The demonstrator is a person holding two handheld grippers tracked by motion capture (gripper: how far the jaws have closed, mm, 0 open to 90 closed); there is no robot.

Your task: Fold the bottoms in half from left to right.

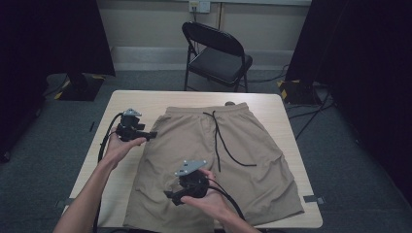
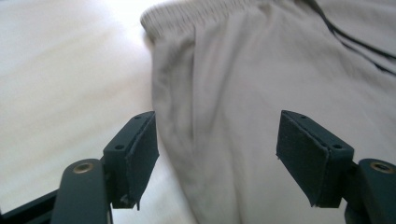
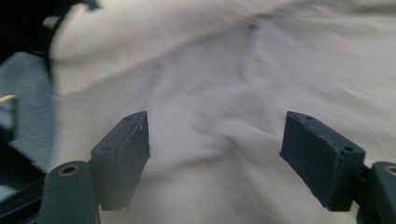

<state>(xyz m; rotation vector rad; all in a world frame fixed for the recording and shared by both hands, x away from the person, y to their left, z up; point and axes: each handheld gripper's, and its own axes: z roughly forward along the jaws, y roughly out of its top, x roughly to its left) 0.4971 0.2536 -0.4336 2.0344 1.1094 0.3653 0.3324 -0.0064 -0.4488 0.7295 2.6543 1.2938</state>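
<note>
Shorts (image 1: 214, 160): tan, spread flat on the table (image 1: 131, 99), waistband at the far end, leg ends at the near edge.
Long way: runs from far to near, away from the person.
Cord (image 1: 218, 138): black, lies loose down the middle from the waistband.
Left gripper (image 1: 151, 135): held above the table just beside the left edge of the shorts, near the waistband corner, pointing in toward the cloth.
Left jaws: wide apart, nothing between the pads, cloth edge seen just past them in the left gripper view (image 2: 219, 140).
Right gripper (image 1: 171, 196): held over the near left leg of the shorts, pointing toward its left side.
Right jaws: wide apart, nothing held, blurry cloth below them in the right gripper view (image 3: 219, 140).
Nearer hand: left for the waistband corner, right for the leg end.
Likely next: grab the left side at both ends, probably to fold it over toward the cord.
Watch out: thin cloth, easy to pinch too little or drag it crooked.
</note>
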